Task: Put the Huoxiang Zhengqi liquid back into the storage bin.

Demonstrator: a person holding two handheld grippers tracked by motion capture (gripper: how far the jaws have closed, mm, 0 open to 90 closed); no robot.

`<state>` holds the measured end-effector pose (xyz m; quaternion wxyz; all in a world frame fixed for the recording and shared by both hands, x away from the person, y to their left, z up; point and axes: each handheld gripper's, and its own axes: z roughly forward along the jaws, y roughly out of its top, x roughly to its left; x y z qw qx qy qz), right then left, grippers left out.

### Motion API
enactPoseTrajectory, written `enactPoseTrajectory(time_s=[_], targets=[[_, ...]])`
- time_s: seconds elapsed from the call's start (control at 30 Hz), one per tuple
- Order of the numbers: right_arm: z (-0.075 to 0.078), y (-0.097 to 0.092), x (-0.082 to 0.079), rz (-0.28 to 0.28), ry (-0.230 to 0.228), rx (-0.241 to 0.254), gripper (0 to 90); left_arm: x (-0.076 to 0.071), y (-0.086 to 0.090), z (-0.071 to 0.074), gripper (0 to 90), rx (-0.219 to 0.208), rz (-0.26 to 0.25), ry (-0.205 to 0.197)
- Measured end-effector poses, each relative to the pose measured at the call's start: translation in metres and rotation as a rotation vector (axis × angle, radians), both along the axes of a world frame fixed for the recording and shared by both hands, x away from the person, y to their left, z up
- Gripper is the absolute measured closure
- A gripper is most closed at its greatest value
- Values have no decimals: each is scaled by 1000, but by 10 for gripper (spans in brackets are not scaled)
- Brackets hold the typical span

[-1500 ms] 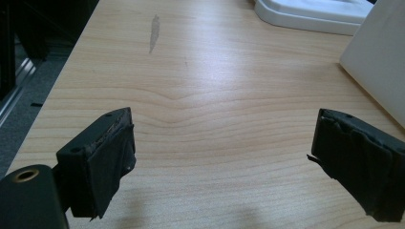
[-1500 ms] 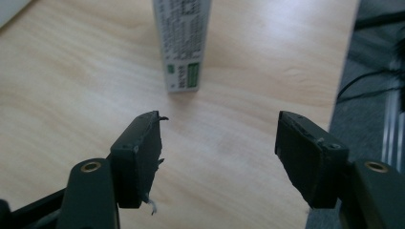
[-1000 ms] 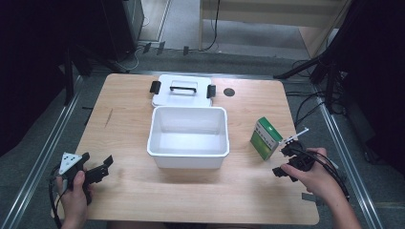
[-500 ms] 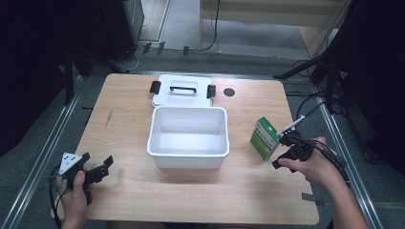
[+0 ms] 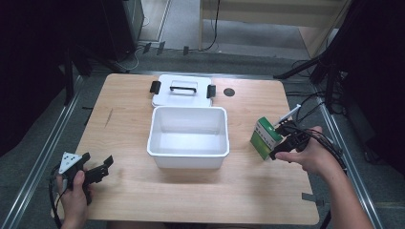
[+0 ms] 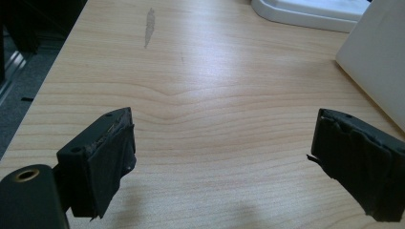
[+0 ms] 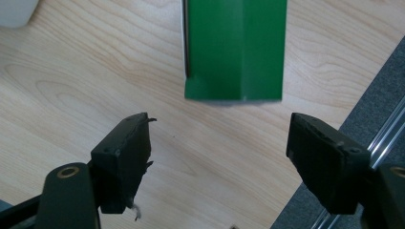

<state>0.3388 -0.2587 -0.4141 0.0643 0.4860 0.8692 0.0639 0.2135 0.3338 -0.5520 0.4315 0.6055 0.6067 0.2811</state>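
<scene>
A green and white carton (image 5: 265, 138) stands upright on the right side of the wooden table (image 5: 133, 114). My right gripper (image 5: 282, 142) is open just beside it on its right. In the right gripper view the green carton (image 7: 235, 47) stands a little ahead of the open gripper (image 7: 219, 157), not between the fingers. A white open bin (image 5: 188, 137) sits mid-table, with its white lid (image 5: 180, 90) with black handle and clips lying flat behind it. My left gripper (image 5: 98, 168) rests open near the front left corner; in its own view the gripper (image 6: 222, 162) holds nothing, with the bin wall (image 6: 377, 62) at the right.
A small black round disc (image 5: 229, 92) is set in the table right of the lid. Metal rails run along both table sides. Cables trail off the right edge. Bare wood lies between the left gripper and the bin.
My right gripper has moved forward and left, from the right edge up beside the green carton. The left gripper has stayed put.
</scene>
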Motion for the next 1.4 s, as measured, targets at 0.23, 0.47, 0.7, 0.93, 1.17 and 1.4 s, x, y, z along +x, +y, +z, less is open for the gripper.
enactPoseTrajectory(time_s=[0.23,0.47,0.7,0.93,1.17,1.4], targets=[[5,6,9,-6,2,-10,237,0,0,0,85,-3,-2,0],[7,12,20,-10,11,-11,240,0,0,0,85,-4,-6,3],[9,18,29,-3,19,-10,276,1,0,0,85,-5,-9,6],[10,23,40,-10,43,-10,300,1,1,0,85,-12,-14,8],[10,26,48,-18,63,4,325,1,1,0,85,-10,-17,10],[10,25,55,-27,84,28,369,1,1,0,85,-8,-17,10]])
